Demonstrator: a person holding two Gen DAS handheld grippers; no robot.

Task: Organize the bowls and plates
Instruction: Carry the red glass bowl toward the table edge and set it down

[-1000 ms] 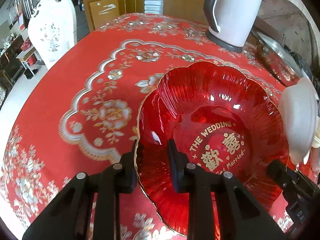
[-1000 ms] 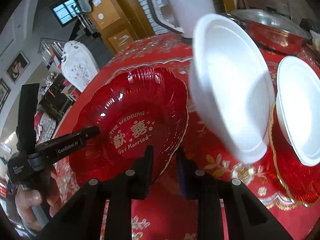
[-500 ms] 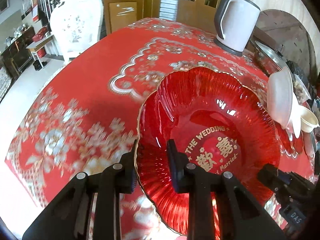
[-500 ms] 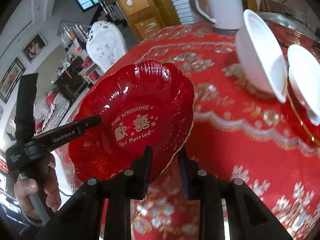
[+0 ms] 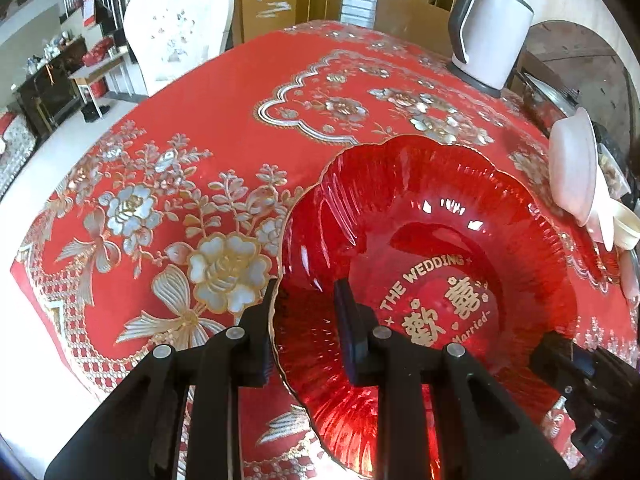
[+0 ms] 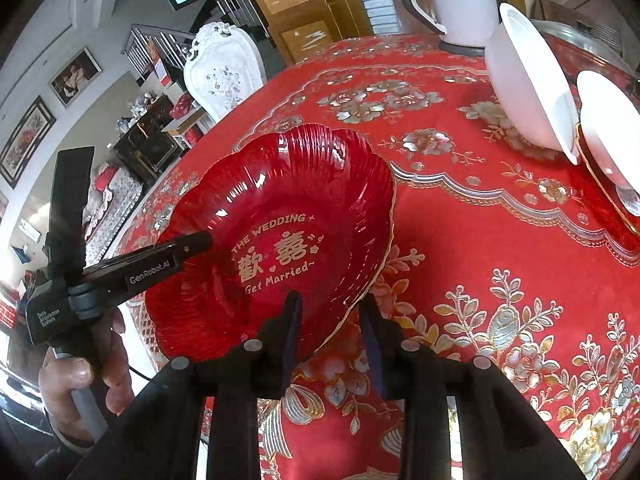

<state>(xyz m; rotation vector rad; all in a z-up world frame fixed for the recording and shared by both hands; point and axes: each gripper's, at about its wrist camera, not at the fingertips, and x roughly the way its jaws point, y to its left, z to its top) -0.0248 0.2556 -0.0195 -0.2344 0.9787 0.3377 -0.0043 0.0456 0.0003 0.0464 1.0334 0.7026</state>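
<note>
Red glass plate (image 5: 432, 264), lifted above the worktop (image 5: 168, 200), is pinched at opposite rims by left hand-held gripper (image 5: 306, 320) and right hand-held gripper (image 6: 332, 320); uneven pulling could slip or crack it.

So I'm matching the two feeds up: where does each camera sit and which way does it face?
Left wrist: on the left gripper, looking along its fingers over the red plate and the tablecloth to the kettle.
Right wrist: on the right gripper, facing the plate's opposite rim; the left gripper and a hand show.
Shared: the plate, kettle, white bowl and white chair.
</note>
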